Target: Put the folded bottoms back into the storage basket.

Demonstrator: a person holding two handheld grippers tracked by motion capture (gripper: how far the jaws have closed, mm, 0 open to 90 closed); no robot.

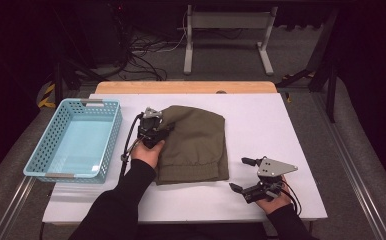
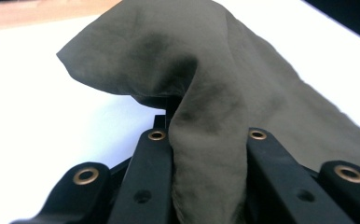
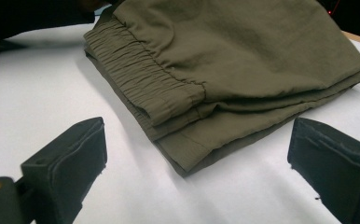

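Left gripper clamps bunched far-left corner of olive trousers, folded mid-desk; right gripper wide, empty, just beside waistband. Risk: thin pinch slips, or lift drags layers, undoing fold beside blue basket

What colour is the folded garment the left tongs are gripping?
Olive green, plain; the garment shows best in the right gripper view.

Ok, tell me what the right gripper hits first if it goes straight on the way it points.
Probably the folded garment: the right gripper points at its near corner by the elastic band, jaws open, bare table between.
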